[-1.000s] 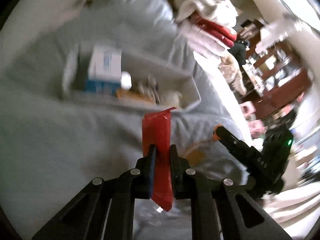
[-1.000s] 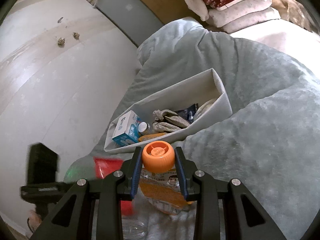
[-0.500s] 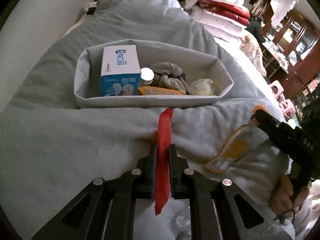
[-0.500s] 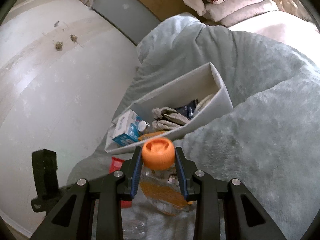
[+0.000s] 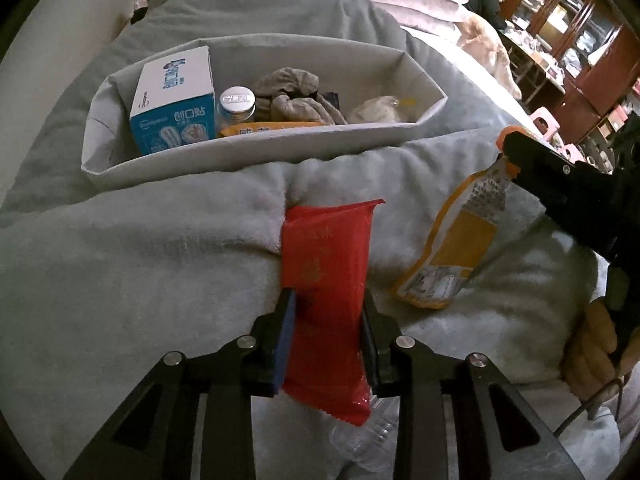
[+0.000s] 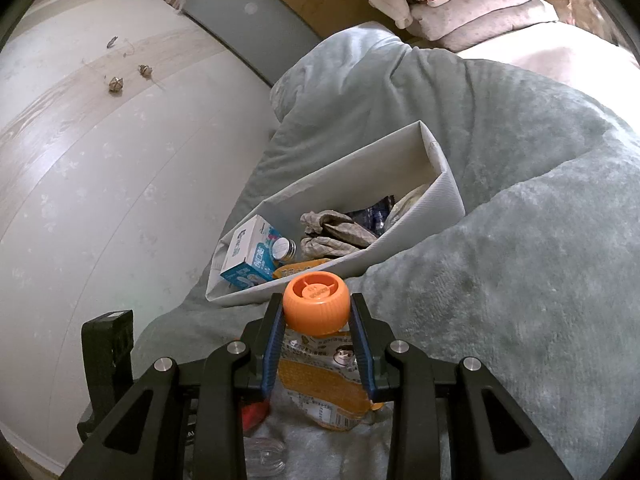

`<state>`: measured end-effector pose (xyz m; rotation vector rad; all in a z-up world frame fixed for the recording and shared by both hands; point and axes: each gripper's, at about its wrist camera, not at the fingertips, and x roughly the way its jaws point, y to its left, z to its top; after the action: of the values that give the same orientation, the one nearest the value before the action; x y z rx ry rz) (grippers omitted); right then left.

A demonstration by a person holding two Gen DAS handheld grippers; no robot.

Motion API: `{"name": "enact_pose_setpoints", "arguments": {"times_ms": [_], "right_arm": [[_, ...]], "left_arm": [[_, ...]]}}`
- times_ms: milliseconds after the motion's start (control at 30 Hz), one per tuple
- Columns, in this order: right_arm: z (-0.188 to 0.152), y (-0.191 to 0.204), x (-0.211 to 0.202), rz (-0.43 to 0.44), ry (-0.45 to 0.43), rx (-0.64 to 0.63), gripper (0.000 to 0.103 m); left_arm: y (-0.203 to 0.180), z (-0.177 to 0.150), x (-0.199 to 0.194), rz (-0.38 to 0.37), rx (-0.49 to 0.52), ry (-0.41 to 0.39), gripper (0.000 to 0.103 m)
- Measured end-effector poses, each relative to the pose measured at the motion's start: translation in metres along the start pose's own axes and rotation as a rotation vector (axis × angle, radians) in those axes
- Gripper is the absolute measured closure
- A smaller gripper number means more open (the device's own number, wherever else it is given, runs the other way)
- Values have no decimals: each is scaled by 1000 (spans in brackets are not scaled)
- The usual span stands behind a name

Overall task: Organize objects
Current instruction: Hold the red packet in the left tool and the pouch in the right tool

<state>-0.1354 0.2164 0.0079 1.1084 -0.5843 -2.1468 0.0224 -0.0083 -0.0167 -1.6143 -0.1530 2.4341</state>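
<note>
Just ahead, blanket fold [image 5: 224, 216] before bin [image 5: 256, 152]

Blue-white box [image 5: 173, 101]: "创口贴" legible; other pkg print too blurry.

The packet [image 5: 326, 280] between the black arms of the left claw [image 5: 326, 344] is bright red, and the pads [image 5: 286, 344] on that claw are blue. The pouch [image 6: 320, 380] in the right claw [image 6: 316, 356] is yellow-orange with white parts and has a round orange cap [image 6: 316, 304]. The blanket [image 5: 140, 264] is pale grey-green, the bin [image 5: 256, 152] is light grey, and inside it sit a blue and white box [image 5: 172, 100], a silver lid [image 5: 237, 100] and a brown-grey checked cloth [image 6: 336, 236].
</note>
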Motion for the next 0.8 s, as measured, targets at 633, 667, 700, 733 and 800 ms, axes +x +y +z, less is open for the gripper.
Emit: {"name": "enact_pose_setpoints", "arguments": {"times_ms": [633, 667, 700, 733, 800], "right_arm": [[-2, -1, 2, 1, 9, 13, 72], [-1, -1, 2, -1, 10, 13, 72], [-1, -1, 2, -1, 10, 13, 72], [-2, -1, 2, -1, 10, 14, 72], [-1, -2, 2, -1, 10, 14, 72]], "left_arm": [[31, -5, 4, 38, -127, 33, 69], [33, -5, 3, 31, -134, 26, 70], [34, -5, 1, 23, -139, 21, 72], [34, -6, 0, 13, -142, 13, 76], [33, -6, -4, -1, -138, -5, 81]]}}
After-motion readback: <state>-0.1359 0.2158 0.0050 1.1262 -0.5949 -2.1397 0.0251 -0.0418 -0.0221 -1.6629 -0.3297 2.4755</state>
